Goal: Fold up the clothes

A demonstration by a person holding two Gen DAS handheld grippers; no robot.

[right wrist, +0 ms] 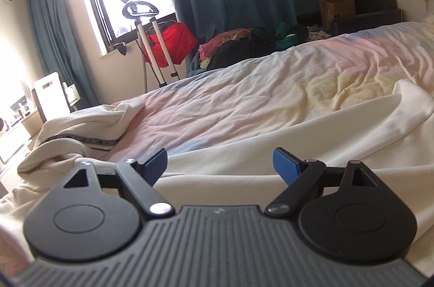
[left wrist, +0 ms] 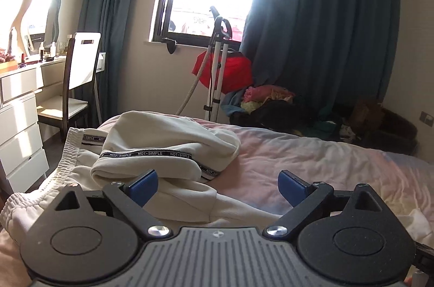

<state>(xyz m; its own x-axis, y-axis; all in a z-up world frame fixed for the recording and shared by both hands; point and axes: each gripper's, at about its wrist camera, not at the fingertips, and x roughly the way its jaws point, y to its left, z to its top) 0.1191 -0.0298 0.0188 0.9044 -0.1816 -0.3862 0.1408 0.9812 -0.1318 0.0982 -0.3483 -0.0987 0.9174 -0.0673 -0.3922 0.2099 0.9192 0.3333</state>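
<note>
Cream ribbed-cotton trousers with a black lettered side stripe lie rumpled on the bed with the pastel crinkled sheet, long axis running left-right across both views. Elastic waistband end bunched ahead-left of left tongs; the plainer leg stretch sits directly under right tongs. Both tongs gape apart, holding nothing. Left nearer the waistband heap, right nearer the leg.
</note>
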